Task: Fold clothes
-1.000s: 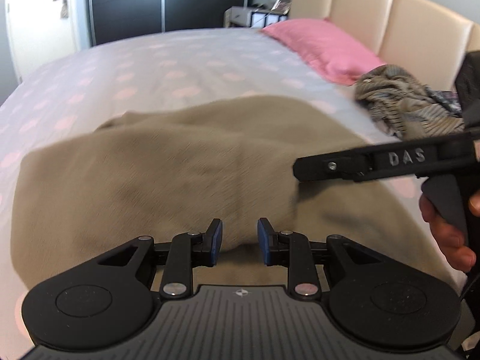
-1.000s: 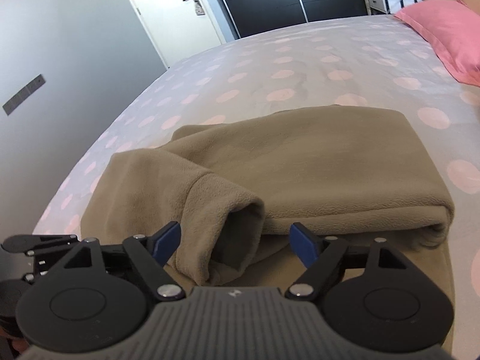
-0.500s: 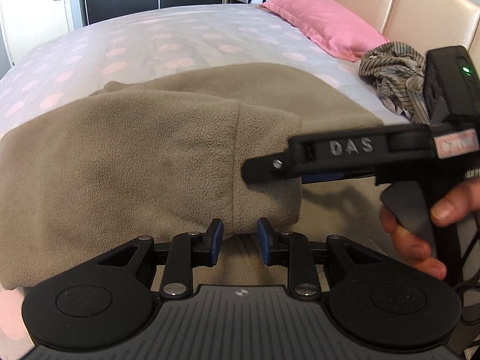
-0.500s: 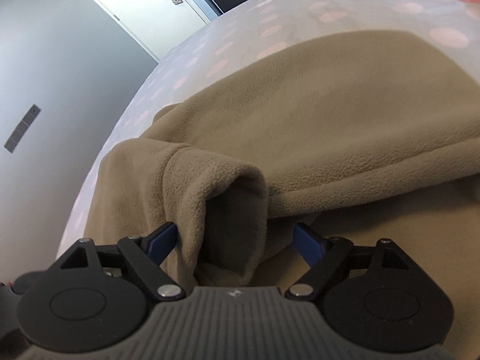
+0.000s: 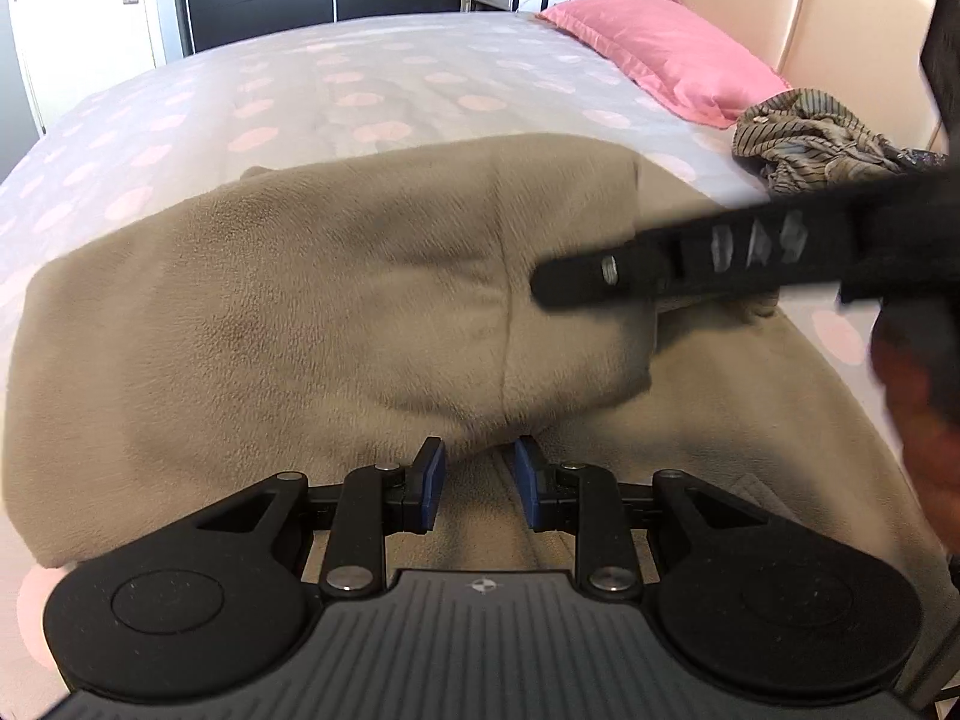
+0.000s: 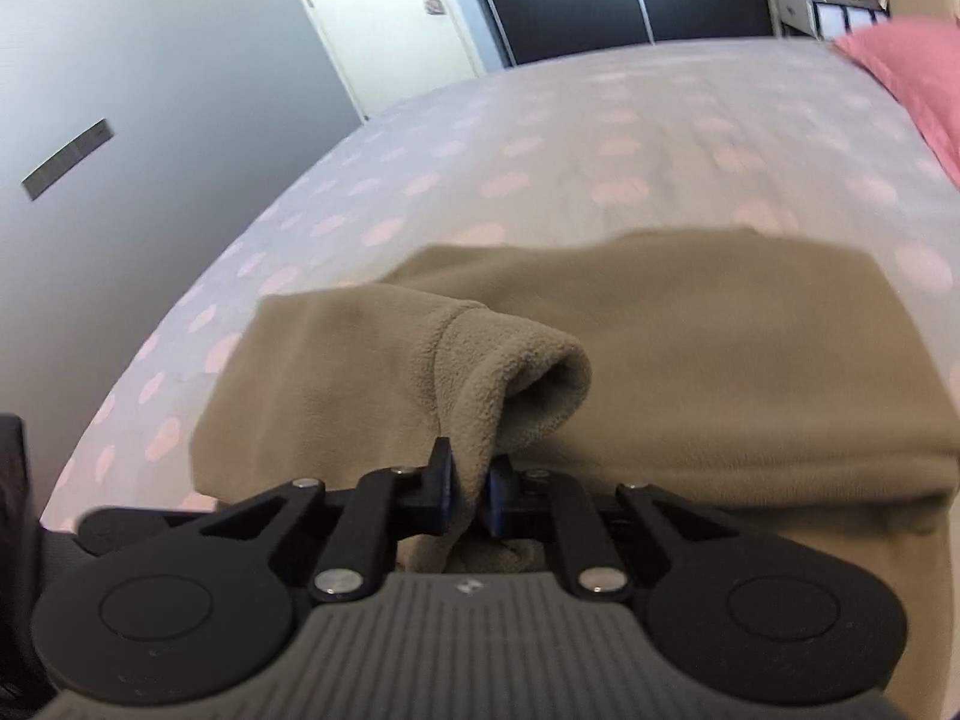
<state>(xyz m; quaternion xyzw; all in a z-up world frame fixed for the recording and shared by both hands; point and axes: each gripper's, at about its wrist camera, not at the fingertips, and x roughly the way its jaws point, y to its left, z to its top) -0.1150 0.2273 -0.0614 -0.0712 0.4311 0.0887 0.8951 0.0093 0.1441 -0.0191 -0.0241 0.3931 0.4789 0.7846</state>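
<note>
A second ago the right gripper (image 6: 471, 495) stood wide around the sleeve cuff (image 6: 510, 378); now its jaws are closing, pinching the cuff's edge. Leftmost, the left gripper (image 5: 474, 477) hovers just short of the tan fleece garment's (image 5: 270, 312) folded hem, jaws slightly apart, gripping nothing. The fleece lies half-folded on the polka-dot bedspread (image 5: 372, 78). Further right, a striped crumpled garment (image 5: 822, 141) waits. Best now, I'd say: lift the cuff low, draw it across the body, keep the layers flat.
</note>
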